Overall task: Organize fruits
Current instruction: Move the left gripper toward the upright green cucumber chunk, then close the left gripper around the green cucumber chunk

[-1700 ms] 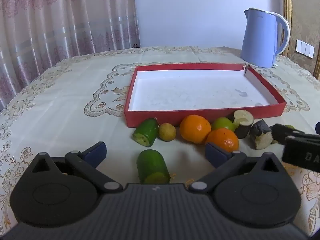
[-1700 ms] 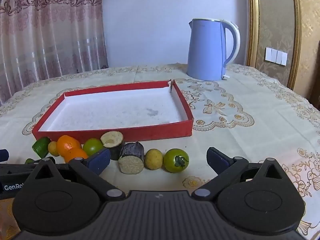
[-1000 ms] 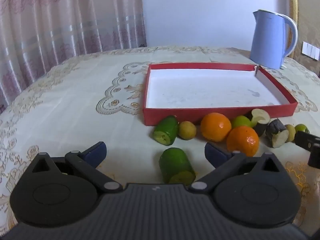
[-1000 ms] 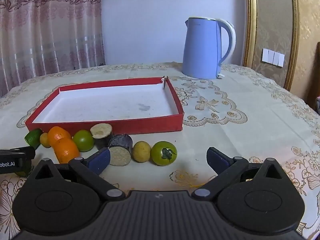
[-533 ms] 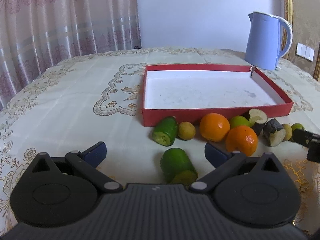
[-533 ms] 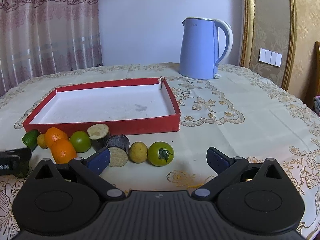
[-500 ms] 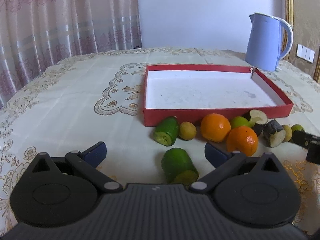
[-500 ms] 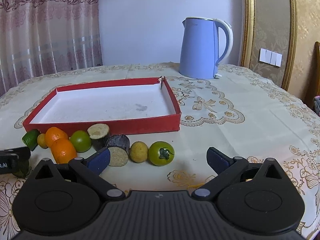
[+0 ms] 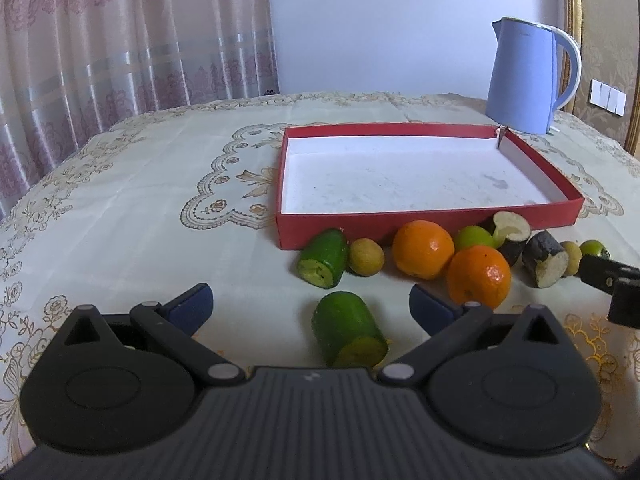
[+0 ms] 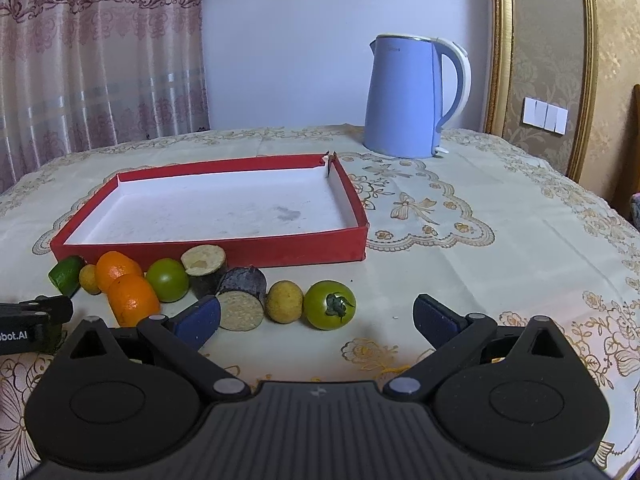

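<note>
A: Where does the produce sit next to the red tray (image 9: 424,226)?

B: All of it lies on the tablecloth (image 9: 120,216) along the tray's near wall, none inside. In the left wrist view, a cut cucumber piece (image 9: 323,257) lies by the tray's near left corner, with a small yellow fruit (image 9: 366,257) touching it. Then comes an orange (image 9: 423,249), and a second orange (image 9: 479,276) just in front of it, further from the tray.

A: And past the oranges?

B: A green tomato (image 9: 474,237) against the tray wall, then two dark-skinned eggplant chunks: one (image 9: 510,232) right by the wall, the other (image 9: 546,258) a little further out. In the right wrist view another yellow fruit (image 10: 284,301) and a stemmed green tomato (image 10: 329,309) finish the row, near the tray's near right corner.

A: Anything apart from the row?

B: A second cucumber piece (image 9: 349,330) lies alone, further from the tray than the first.

A: The grippers?

B: The left gripper (image 9: 311,307) has its blue pads spread wide and holds nothing; the lone cucumber piece lies between them, untouched. The right gripper (image 10: 317,315) is spread just as wide and empty, with the stemmed tomato and the yellow fruit lying ahead between its pads.

A: What's behind the tray?

B: A blue kettle (image 10: 412,98), beyond the tray's far right corner.
</note>
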Demonstrator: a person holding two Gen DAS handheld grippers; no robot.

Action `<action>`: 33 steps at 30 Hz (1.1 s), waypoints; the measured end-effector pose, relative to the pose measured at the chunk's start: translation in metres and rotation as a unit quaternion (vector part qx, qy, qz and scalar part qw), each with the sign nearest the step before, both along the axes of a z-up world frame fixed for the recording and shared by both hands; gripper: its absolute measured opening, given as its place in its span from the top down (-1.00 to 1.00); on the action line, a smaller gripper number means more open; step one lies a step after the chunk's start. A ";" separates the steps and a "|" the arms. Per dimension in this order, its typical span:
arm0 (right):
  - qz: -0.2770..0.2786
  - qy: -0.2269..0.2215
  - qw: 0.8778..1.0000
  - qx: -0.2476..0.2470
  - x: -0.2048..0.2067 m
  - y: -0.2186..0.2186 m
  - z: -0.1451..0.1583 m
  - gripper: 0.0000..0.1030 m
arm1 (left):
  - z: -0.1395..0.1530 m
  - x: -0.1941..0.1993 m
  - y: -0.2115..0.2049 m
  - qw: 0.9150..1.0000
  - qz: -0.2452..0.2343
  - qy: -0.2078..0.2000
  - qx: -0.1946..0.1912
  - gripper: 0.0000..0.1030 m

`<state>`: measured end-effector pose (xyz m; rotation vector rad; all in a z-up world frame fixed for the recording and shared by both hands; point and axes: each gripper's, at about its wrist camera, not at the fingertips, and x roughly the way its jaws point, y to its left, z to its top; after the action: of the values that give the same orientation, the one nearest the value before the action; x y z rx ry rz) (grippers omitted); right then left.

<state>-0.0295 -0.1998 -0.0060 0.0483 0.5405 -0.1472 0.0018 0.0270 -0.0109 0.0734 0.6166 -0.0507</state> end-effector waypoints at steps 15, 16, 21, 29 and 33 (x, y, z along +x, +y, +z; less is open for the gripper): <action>0.003 0.003 1.000 -0.003 0.000 0.001 0.000 -1.00 | -0.001 0.002 0.002 1.000 0.000 0.007 -0.008 -1.00; 0.003 0.004 1.000 -0.004 0.000 0.001 0.000 -1.00 | 0.000 0.001 0.002 1.000 0.000 0.007 -0.008 -1.00; 0.004 0.005 1.000 -0.002 0.000 0.001 0.000 -1.00 | 0.000 0.001 0.000 1.000 -0.002 0.006 -0.005 -1.00; 0.003 0.005 1.000 -0.002 0.001 0.002 0.001 -1.00 | 0.000 0.001 -0.003 1.000 -0.008 0.006 -0.003 -1.00; 0.003 0.006 1.000 -0.001 0.002 0.001 -0.001 -1.00 | 0.000 0.001 -0.003 1.000 -0.007 0.006 -0.002 -1.00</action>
<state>-0.0279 -0.1987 -0.0067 0.0433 0.5517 -0.1431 0.0026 0.0238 -0.0114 0.0739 0.6272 -0.0658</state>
